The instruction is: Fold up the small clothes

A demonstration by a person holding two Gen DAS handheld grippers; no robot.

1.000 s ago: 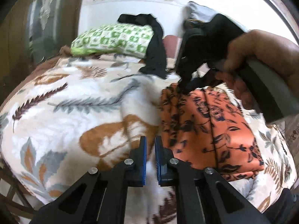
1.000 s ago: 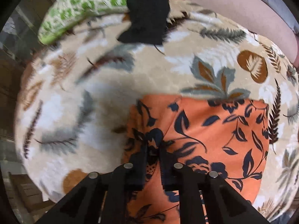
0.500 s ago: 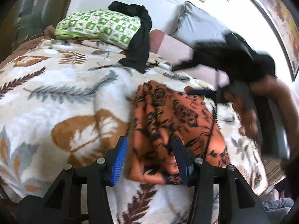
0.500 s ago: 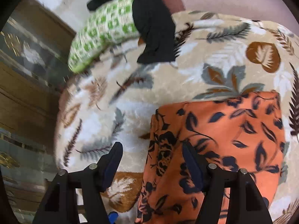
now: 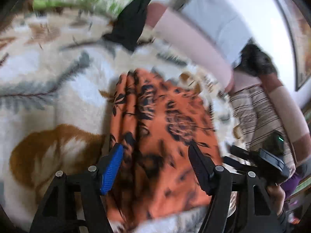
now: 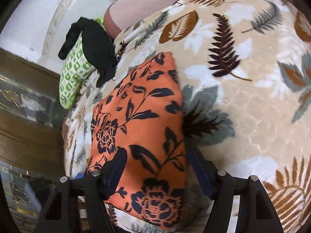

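Orange floral-print fabric garment [image 6: 147, 136], folded into a rectangle, lies flat on the leaf-patterned fleece blanket [image 6: 252, 97] covering the bed. Left claw [image 5: 155, 167] and right claw [image 6: 157, 169] both spread apart, straddling its near edge, gripping nothing. Risk: pinching only the top layer, so the fold slides apart. No readable writing or brands.

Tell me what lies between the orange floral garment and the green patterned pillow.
In the right wrist view, a black cloth draped over the green patterned pillow hangs toward the orange floral garment; below it, only a strip of leaf-print blanket separates them.
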